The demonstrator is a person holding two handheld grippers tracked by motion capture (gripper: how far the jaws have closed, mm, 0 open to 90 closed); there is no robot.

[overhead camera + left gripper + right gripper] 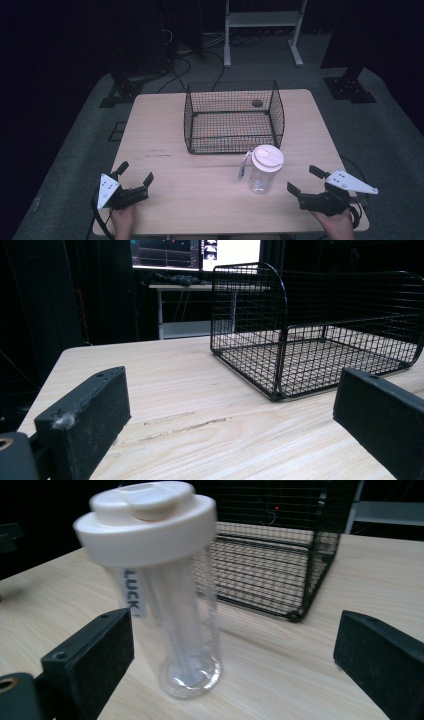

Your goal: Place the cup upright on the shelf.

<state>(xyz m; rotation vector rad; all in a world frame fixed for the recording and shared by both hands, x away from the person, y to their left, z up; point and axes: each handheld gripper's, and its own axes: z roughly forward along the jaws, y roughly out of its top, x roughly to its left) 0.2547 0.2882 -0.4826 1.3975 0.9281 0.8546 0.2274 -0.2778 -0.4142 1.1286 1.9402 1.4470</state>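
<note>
At the near-left corner of the wooden surface [165, 170], the left claw [136, 172] rests in a hand with its jaws spread apart, nothing between them. Toward the middle and farther back stands a black wire basket [232, 117], its open top facing up. Just in front of its right corner a clear bottle [264, 170] with a white lid stands upright. Near the right edge, the right claw [305, 180] is held with jaws wide apart, aimed at the bottle without touching it.

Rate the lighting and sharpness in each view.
High view: dim, dark surroundings, the light wooden table lit evenly. Left gripper view: the black wire mesh basket sharp, a bright monitor glaring behind. Right gripper view: the clear plastic bottle with a white lid slightly soft and close.
</note>
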